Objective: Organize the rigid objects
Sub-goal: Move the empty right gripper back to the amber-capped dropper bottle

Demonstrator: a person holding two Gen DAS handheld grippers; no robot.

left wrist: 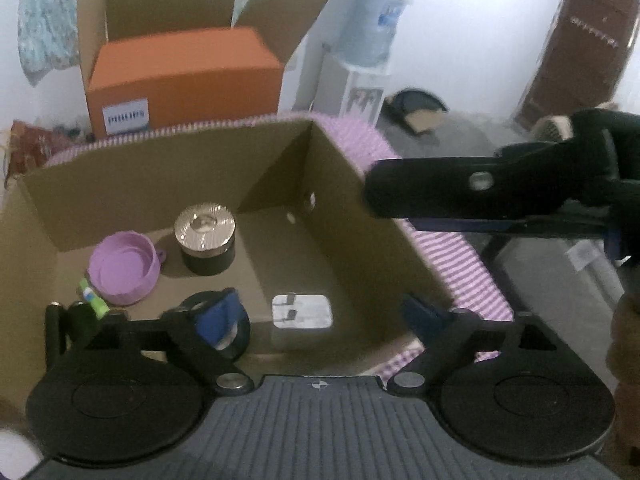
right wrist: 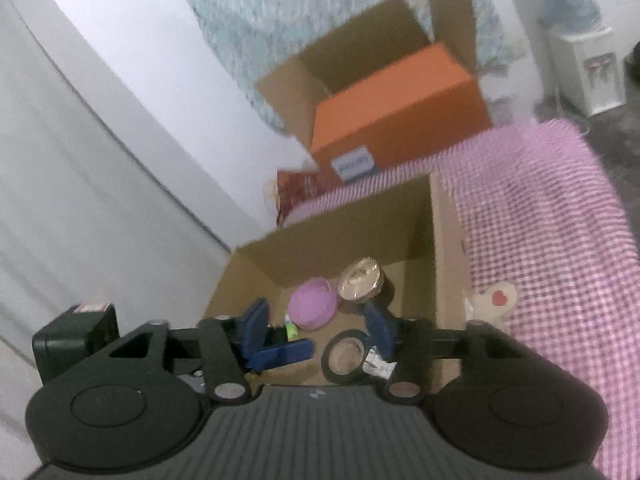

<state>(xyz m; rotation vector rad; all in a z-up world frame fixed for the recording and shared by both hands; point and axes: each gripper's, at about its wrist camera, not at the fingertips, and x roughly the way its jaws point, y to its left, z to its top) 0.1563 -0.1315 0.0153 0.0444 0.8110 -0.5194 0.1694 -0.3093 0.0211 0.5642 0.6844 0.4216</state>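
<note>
An open cardboard box (left wrist: 360,184) stands on a pink checked cloth. On its floor lie a purple cup (left wrist: 122,268), a black jar with a gold lid (left wrist: 206,240), a white charger plug (left wrist: 302,312), a black tape roll (left wrist: 236,340) and a small green item (left wrist: 94,298). My left gripper (left wrist: 320,314) hangs over the near side of the box, open wide, with nothing between its pads. My right gripper (right wrist: 318,324) is open above the same box (right wrist: 440,248), over the tape roll (right wrist: 346,356), gripping nothing. From the left wrist view it reaches in from the right (left wrist: 374,198).
Behind the box stands a bigger carton holding an orange box (left wrist: 184,76). A water dispenser (left wrist: 360,40) and a brown door (left wrist: 580,48) are at the back right. A white wall (right wrist: 80,160) runs along the left. A small heart-marked toy (right wrist: 494,300) lies on the cloth (right wrist: 540,220).
</note>
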